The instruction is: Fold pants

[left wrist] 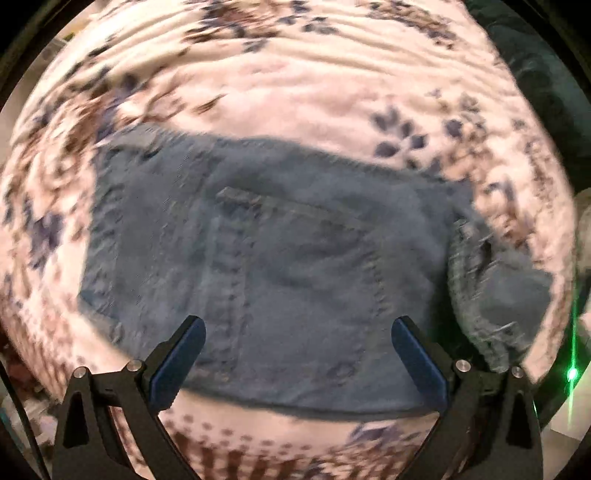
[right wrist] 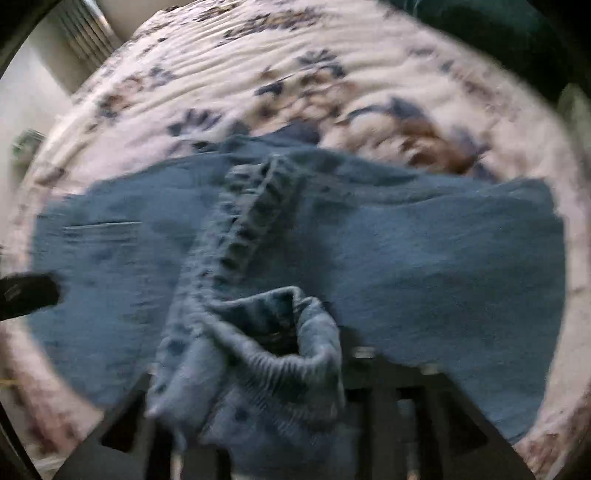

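Blue denim pants [left wrist: 280, 258] lie on a floral bedspread [left wrist: 295, 92], back pocket up. My left gripper [left wrist: 297, 332] is open and empty, hovering just above the near edge of the pants, its blue-padded fingers [left wrist: 181, 358] spread wide. In the right wrist view the pants [right wrist: 424, 251] spread across the bedspread [right wrist: 258, 74]. A bunched elastic hem or waistband fold [right wrist: 269, 354] is lifted right in front of the camera and hides my right gripper's fingertips; it seems shut on that fold. The same raised bunch shows at the right in the left wrist view [left wrist: 487, 295].
A dark green cushion or blanket [right wrist: 498, 33] lies at the bed's far right corner. A wall and a radiator [right wrist: 85, 33] stand at the far left. A dark object [right wrist: 26, 295], probably the left gripper, enters at the left edge.
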